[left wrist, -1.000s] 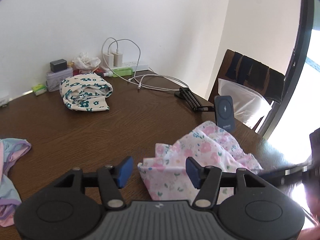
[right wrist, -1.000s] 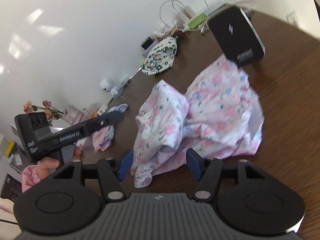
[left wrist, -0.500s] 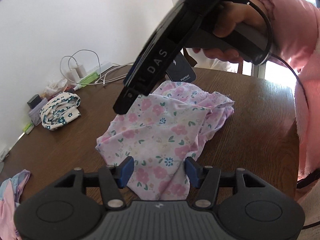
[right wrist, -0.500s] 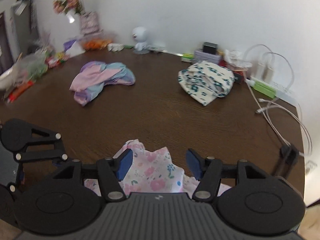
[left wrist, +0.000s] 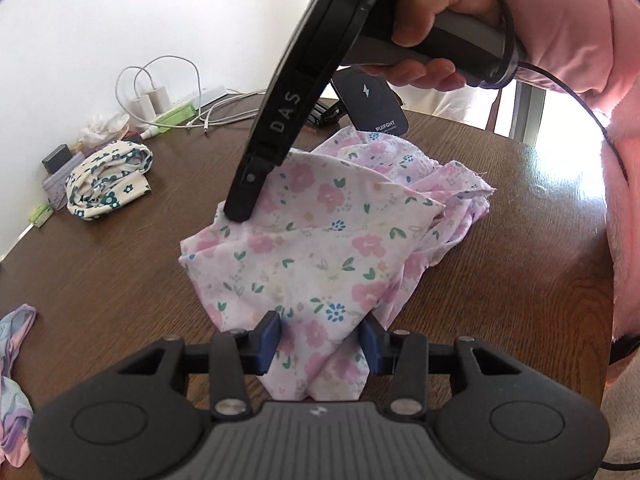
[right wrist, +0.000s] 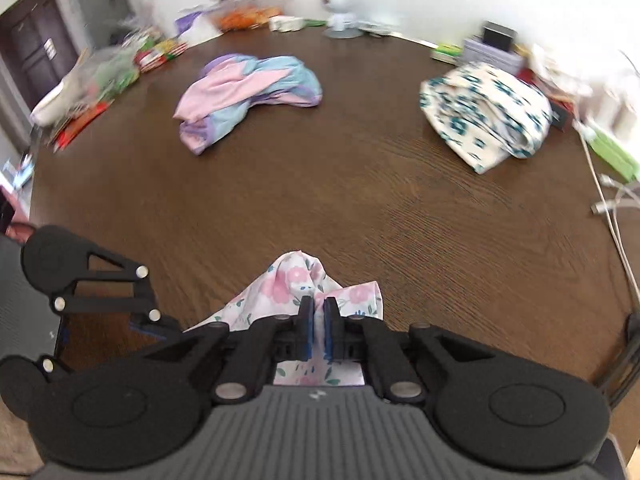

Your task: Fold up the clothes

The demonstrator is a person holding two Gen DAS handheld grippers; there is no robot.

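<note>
surface: dark brown wood grain, round edge
white cables: looped against the wall, beside two white plugs
green strip: lying by the wall, next to the plugs
dark charger block: lightning mark, standing at the far edge
white round figure: upright at the far edge
clutter: blurred, colourful, far left edge

garment between the pads: showing white with pink flowers, small green leaves and blue blossoms
folded cloth: showing cream with dark teal flowers
crumpled garment: showing pink, pale blue and lilac patches
table: showing dark brown wood grain
pads: showing blue on black fingers
sleeve: showing plain pink
</note>
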